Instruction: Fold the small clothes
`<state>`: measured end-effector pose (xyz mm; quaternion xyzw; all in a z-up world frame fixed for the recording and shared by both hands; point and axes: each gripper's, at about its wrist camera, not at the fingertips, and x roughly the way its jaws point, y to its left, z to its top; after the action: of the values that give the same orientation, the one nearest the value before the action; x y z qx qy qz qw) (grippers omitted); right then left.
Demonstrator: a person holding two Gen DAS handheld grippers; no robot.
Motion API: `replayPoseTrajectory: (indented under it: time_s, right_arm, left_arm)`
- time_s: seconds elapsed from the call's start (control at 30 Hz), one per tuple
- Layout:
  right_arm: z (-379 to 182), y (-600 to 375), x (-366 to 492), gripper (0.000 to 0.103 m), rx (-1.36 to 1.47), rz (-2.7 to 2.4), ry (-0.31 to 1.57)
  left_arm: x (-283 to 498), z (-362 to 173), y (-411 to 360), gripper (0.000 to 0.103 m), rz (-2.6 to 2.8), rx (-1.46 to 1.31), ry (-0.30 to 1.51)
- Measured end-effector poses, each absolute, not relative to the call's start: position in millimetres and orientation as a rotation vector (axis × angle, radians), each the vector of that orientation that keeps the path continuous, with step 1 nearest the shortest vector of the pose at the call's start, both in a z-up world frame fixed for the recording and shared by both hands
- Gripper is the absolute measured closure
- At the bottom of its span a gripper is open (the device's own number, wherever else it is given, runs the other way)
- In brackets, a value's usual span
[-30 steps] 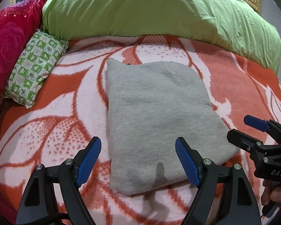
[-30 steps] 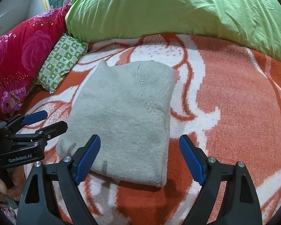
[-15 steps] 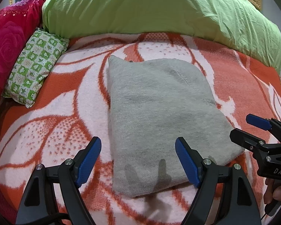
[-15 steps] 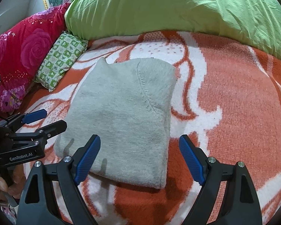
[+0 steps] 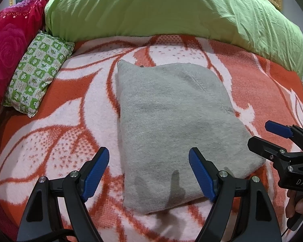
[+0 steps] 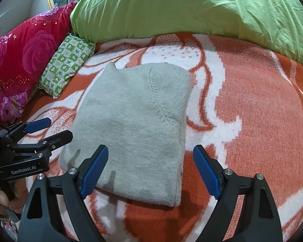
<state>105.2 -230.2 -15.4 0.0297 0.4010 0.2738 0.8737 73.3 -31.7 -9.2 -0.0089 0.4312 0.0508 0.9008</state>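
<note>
Folded grey sweater (image 5: 171,125) lying flat on the blanket (image 5: 50,141); left gripper (image 5: 149,173) and right gripper (image 6: 151,169) hover, both spread, empty. Risk: pinching only the top layer, seemingly loose, would undo the fold.

My grippers, left (image 5: 149,171) and right (image 6: 150,170), are black with blue ribbed pads (image 6: 95,169). The folded garment (image 6: 135,125) is plain light grey knit. The blanket (image 6: 252,104) is orange with white floral swirls. Duvet (image 5: 161,8): lime green. Small pillow (image 5: 38,74): green-white checks. Large pillow (image 6: 24,58): crimson with magenta roses.
</note>
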Motion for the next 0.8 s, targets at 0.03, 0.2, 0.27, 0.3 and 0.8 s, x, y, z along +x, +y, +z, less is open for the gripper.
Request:
replayPoseTrajectory:
  time_s: [0.03,0.2,0.27,0.3,0.8]
  right_arm:
    - [-15.1,-229.6,106.1,0.017,0.061,0.572,0.839]
    - [-14.7,-227.6,108.3,0.017,0.059,0.571,0.844]
    - [-14.6,-227.0,108.7,0.017,0.058,0.57,0.845]
    - [-14.7,-226.6,108.9,0.017,0.058,0.57,0.845]
    - [-15.2,-222.0,110.2,0.017,0.047,0.572,0.847]
  left_arm:
    - [73.5,-9.1,-31.4,0.022,0.104,-0.018,0.892]
    - [74.1,-8.1,-29.7,0.022,0.094,-0.019,0.892]
    - [74.2,-8.0,-29.5,0.022,0.087,-0.016,0.891]
    - [73.7,-8.1,-29.6,0.022,0.086,-0.012,0.889]
    - [69.8,-4.9,-25.7,0.022,0.089,-0.018,0.879]
